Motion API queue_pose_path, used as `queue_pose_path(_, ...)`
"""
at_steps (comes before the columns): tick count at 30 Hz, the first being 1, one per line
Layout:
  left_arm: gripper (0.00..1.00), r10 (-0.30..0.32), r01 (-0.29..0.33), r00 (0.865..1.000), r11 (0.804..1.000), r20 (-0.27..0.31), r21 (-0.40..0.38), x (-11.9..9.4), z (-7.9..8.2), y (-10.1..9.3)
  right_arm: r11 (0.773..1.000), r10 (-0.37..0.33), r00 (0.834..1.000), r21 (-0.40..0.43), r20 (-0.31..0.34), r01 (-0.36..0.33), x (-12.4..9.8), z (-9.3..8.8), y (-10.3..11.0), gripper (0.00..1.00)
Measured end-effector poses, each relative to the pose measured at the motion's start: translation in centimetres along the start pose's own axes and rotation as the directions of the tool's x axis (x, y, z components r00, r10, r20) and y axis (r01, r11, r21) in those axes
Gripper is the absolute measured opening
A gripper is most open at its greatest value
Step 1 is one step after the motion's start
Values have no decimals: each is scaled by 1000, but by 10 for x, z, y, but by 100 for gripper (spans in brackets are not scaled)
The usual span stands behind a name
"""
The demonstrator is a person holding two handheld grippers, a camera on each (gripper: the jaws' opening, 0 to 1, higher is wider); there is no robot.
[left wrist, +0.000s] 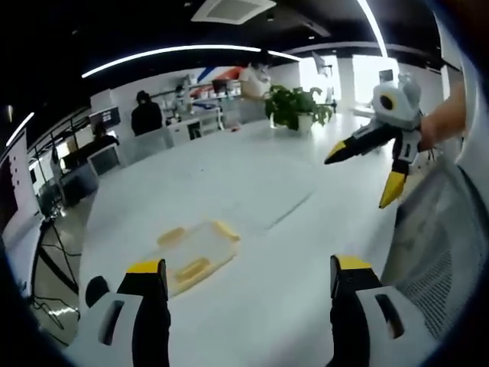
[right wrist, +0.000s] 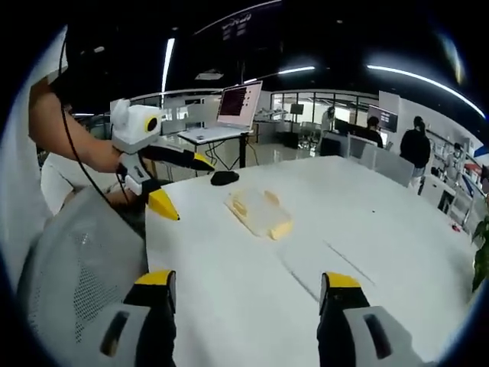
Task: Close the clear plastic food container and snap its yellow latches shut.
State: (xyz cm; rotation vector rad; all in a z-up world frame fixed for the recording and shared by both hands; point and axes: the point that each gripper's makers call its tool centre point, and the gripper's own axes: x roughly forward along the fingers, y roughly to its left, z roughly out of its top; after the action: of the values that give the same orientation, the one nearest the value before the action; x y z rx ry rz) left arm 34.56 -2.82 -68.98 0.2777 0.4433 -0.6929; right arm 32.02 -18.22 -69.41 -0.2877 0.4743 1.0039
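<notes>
In the left gripper view the left gripper (left wrist: 248,279) holds its two yellow-tipped jaws wide apart with nothing between them, low over the white bench (left wrist: 252,191). In the right gripper view the right gripper (right wrist: 248,290) does likewise, jaws spread and empty. One clear plastic food container (left wrist: 197,252) lies flat on the bench, just ahead of the left jaw; three yellow latches (left wrist: 225,229) are visible on it, one on each of three edges. Beyond the container and to its right, the right gripper hangs in the air above the bench, jaws splayed and pointing down, held by a hand (left wrist: 439,122). Farther past the container stands one potted plant (left wrist: 298,107). In the right gripper view one laptop (right wrist: 229,107) stands beyond the container.
</notes>
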Motion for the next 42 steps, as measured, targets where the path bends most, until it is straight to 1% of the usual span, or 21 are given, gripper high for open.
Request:
queue_pose_path(4, 86, -4, 4, 1000, 1000, -8, 11, 2, -1, 2, 1000, 4, 1000, 0, -1, -4, 4, 3, -5, 76)
queue_pose_path(11, 86, -11, 12, 1000, 1000, -18, 21, 5, 0, 8, 1000, 5, 1000, -16, -4, -5, 12, 8, -12, 74)
queue_pose_path(18, 86, -7, 8, 1000, 1000, -17, 27, 6, 1, 14, 1000, 17, 1000, -7, 2, -17, 23, 19, -15, 73)
queue_pose_path(22, 86, -6, 7, 1000, 1000, -22, 29, 7, -1, 17, 1000, 26, 1000, -9, 2, -26, 29, 25, -17, 70)
queue_pose_path(25, 86, -5, 6, 1000, 1000, -24, 25, 7, -3, 18, 999, 32, 999, -10, 4, -32, 32, 28, -18, 70)
queue_pose_path(32, 86, -4, 5, 1000, 1000, -27, 29, 6, -4, 27, 998, 49, 999, -27, -13, -49, 42, 28, -19, 71)
queue_pose_path(37, 86, -3, 5, 999, 999, -35, 34, 4, -7, 37, 997, 62, 998, -44, -28, -63, 48, 28, -17, 71)
queue_pose_path(41, 86, -5, 7, 999, 999, -42, 35, 4, -10, 41, 996, 71, 997, -49, -39, -73, 53, 28, -16, 70)
queue_pose_path(42, 86, -8, 10, 999, 999, -46, 38, 4, -12, 42, 996, 86, 995, -34, -39, -88, 54, 28, -14, 70)
